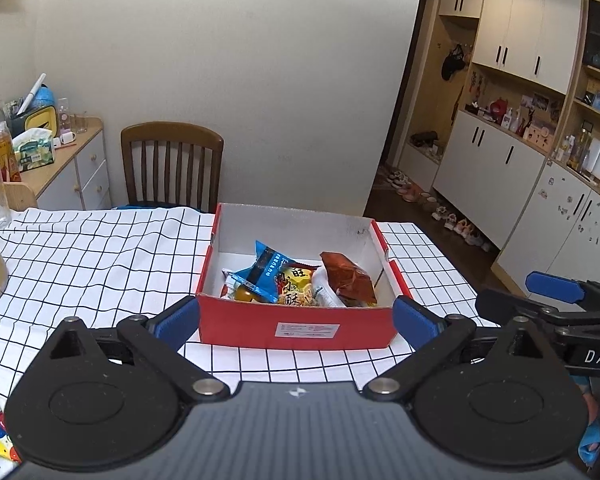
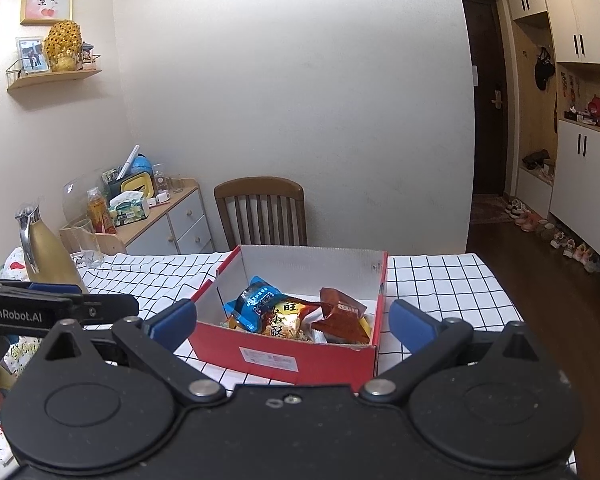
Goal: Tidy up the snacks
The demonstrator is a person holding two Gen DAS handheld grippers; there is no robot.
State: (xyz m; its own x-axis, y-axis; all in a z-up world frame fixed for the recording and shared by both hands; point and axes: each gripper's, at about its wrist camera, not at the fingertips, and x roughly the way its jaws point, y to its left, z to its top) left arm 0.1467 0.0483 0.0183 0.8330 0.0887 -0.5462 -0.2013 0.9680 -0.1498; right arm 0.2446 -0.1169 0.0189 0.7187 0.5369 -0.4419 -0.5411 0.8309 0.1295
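Left gripper (image 1: pixel 296 318) was spread wide, holding nothing; its blue pads sat just outside the two near corners of the red box (image 1: pixel 296 326), not clearly touching; right gripper (image 2: pixel 292 326) was also wide and empty, pads flanking the same box from a little further right; in the left wrist view the right gripper showed at the right edge (image 1: pixel 556 292), beside the box and apart from it

Box stood open-topped on the checked tabletop (image 1: pixel 80 256), white inside, label on the near wall; snacks were all inside it, piled toward the near wall: a blue pack (image 1: pixel 266 270) tilted on the left, a yellow pack (image 1: pixel 296 288) with Chinese print in the middle, partly under the blue one, a brown pack (image 1: pixel 350 278) leaning on the right; a small orange-yellow item (image 1: pixel 244 293) peeked out low at the left, can't tell what it was

Off to the left on the tabletop: a gold jug (image 2: pixel 46 254) and an upright clear glass (image 2: pixel 86 242), well apart from the box; wooden chair (image 2: pixel 262 210) behind the far edge
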